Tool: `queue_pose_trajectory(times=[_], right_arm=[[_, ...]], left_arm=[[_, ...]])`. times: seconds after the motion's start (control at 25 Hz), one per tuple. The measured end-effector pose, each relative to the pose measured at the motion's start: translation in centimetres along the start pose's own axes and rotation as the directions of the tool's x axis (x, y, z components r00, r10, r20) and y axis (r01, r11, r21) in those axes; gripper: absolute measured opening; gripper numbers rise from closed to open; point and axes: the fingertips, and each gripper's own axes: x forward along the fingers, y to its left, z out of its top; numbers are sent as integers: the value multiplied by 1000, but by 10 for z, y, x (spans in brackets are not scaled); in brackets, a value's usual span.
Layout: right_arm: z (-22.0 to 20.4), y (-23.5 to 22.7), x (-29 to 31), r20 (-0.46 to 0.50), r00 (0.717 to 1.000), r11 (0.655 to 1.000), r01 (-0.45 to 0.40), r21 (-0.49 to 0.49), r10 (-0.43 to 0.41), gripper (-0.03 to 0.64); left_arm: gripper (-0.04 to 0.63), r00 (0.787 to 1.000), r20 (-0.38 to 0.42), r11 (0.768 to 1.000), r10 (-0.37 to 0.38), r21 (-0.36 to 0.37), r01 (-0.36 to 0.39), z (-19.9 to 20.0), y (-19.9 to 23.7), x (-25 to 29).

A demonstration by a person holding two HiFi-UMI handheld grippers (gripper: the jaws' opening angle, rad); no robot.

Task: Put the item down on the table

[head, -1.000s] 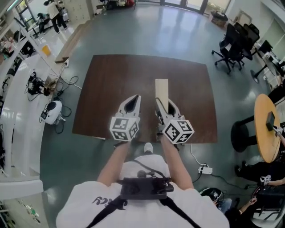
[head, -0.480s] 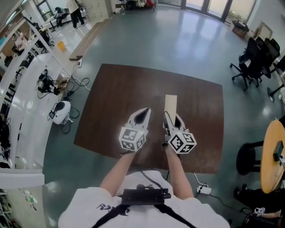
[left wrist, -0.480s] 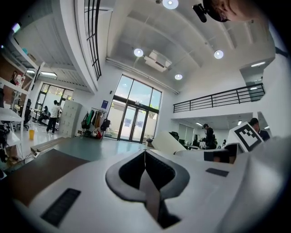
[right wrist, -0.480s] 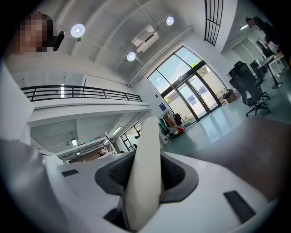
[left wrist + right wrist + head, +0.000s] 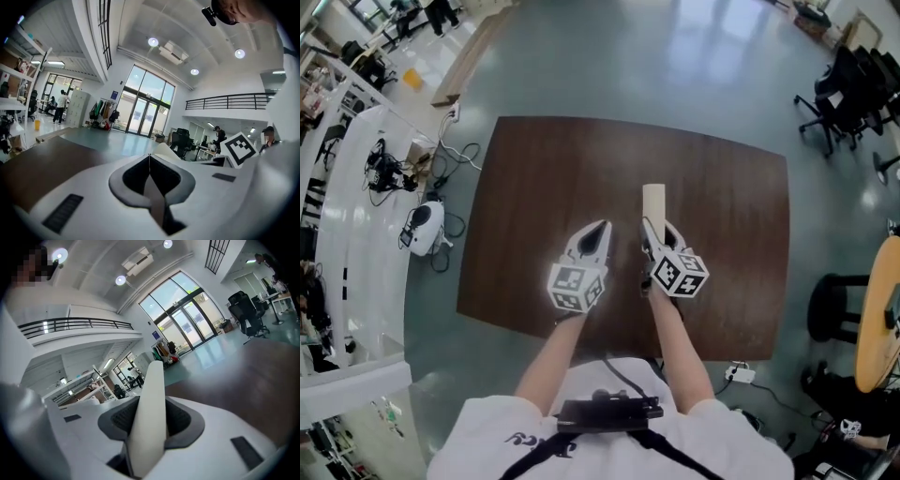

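A long, pale cream flat piece (image 5: 653,202) sticks out forward from my right gripper (image 5: 652,229), which is shut on its near end above the brown table (image 5: 534,178). In the right gripper view the piece (image 5: 151,408) fills the gap between the dark pads and points up and away, tilted slightly. My left gripper (image 5: 599,229) hovers beside it on the left, over the table's near half. Its jaws meet in a thin line in the left gripper view (image 5: 149,158), with nothing between them.
Black office chairs (image 5: 848,84) stand at the far right, and a round wooden table (image 5: 879,319) at the right edge. A white device (image 5: 422,228) and cables lie on the floor to the left, and a power strip (image 5: 739,373) lies near the table's front right.
The head view has shifted. The held piece now looks narrower than a second ago. Both grippers stay side by side over the table's near half.
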Motion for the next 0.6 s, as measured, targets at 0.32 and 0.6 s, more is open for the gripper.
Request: queue_pose_trajectory(times=[0.32, 0.6], right_arm=[[-43, -71, 52, -139, 977, 984, 170, 54, -161, 164], [-84, -112, 69, -223, 939, 959, 278, 53, -260, 164]], left_arm=[[12, 994, -105, 991, 17, -131, -31, -37, 35, 32], [12, 989, -145, 973, -8, -229, -26, -65, 45, 49]])
